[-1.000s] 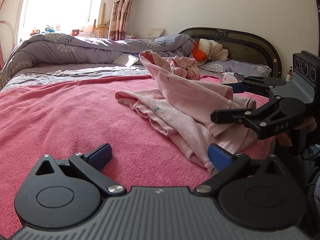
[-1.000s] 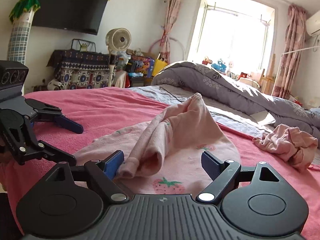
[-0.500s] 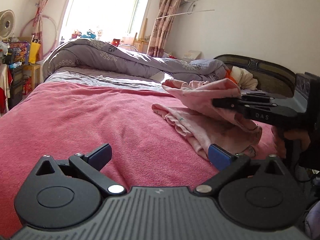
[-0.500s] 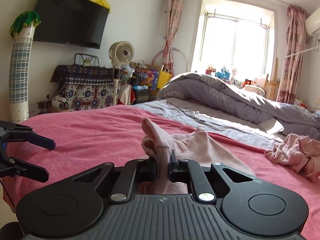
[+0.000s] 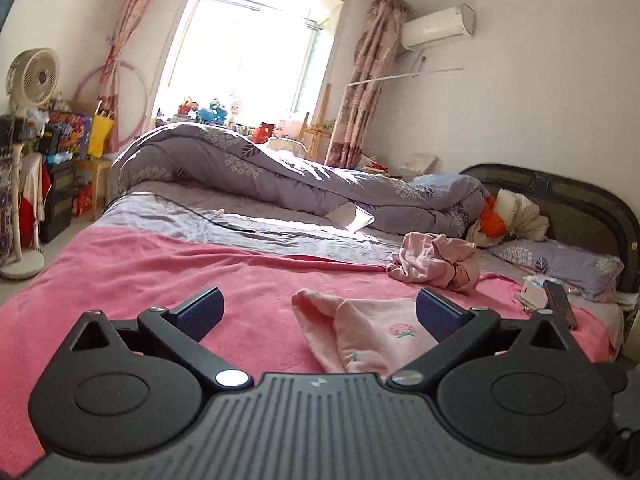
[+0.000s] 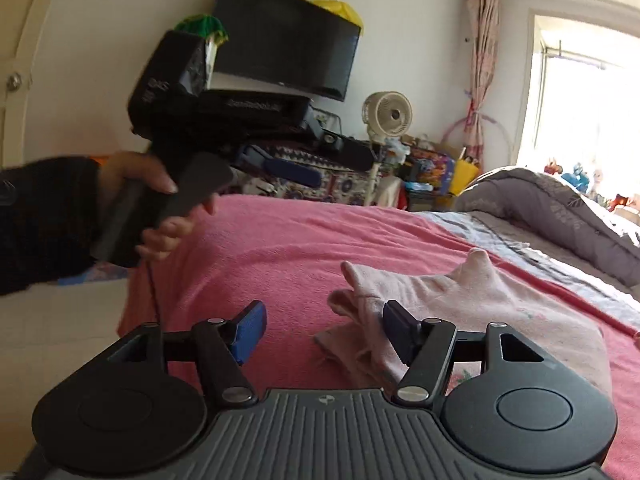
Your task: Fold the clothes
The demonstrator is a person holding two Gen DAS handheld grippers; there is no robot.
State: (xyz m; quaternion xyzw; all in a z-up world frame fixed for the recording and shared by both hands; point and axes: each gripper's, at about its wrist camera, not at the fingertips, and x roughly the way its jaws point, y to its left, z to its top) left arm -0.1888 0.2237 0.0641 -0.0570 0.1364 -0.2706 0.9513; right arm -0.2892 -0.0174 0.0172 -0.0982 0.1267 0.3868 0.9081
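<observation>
left tool [image 5: 318, 316]: wide, empty | right tool [image 6: 322, 332]: jaws opening, nothing pinched, pink garment [image 6: 460, 300] by right finger | garment lies on bed [image 6: 280, 248]

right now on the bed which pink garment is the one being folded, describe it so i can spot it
Start at the pink blanket covering the near half of the bed. The pale pink garment with a strawberry print lies flat on it at the near edge, just ahead of the open left gripper. The crumpled pink garment sits farther back, bunched up near the patterned grey pillow.
</observation>
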